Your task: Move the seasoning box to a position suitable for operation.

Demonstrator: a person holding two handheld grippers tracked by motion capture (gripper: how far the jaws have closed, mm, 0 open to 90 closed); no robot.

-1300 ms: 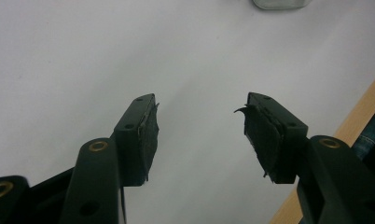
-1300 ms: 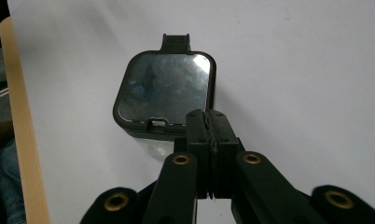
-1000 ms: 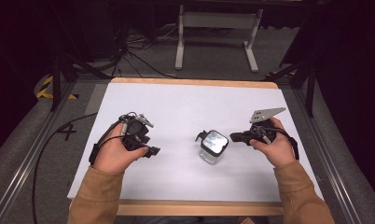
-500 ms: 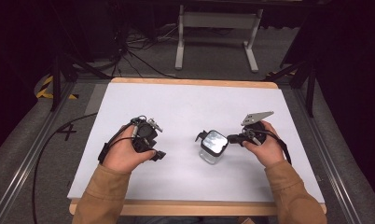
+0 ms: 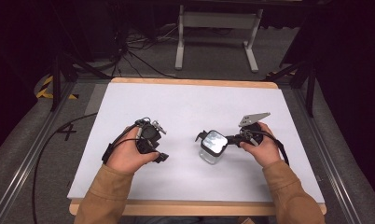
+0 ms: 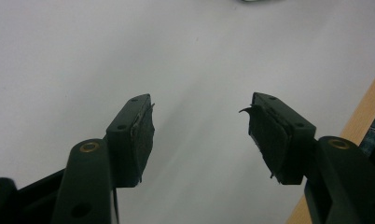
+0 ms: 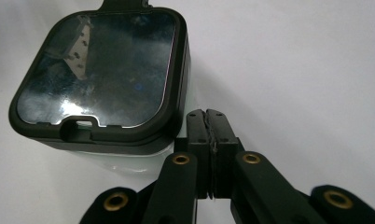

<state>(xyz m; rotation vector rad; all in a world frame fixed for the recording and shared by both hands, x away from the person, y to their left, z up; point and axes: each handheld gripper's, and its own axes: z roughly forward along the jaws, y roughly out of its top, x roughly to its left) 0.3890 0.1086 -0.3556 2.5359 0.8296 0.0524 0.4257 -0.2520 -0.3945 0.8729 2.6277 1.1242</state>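
Now pressed flat together, pad against pad, with nothing between — so stand the jaws of the right gripper (image 7: pixel 208 122), tips just beside the near right corner of the container (image 7: pixel 101 79) and perhaps touching its wall, though hard to tell. Sits upright on the white table (image 5: pixel 185 100), that container, clear-walled with a black-rimmed lid (image 5: pixel 214 141), right of centre and toward the near edge. Moved in since a second ago: right gripper (image 5: pixel 231 138) further left and lower, closed tips now up against the container's right side where earlier a small gap showed. Reads as a nudge or a bracing touch with closed jaws rather than a grasp — no wall or tab between the pads, so no hold yet.

Standing well apart, the jaws of the left gripper (image 6: pixel 199 130), only bare table between them. Shifted too — left gripper (image 5: pixel 150 140) carried right and slightly nearer, closing on the container from the left yet still well clear of it. Likely meaning: both hands converging on the container, one to steady, the other open for the lid or its far tab. Container itself unmoved across the frames.
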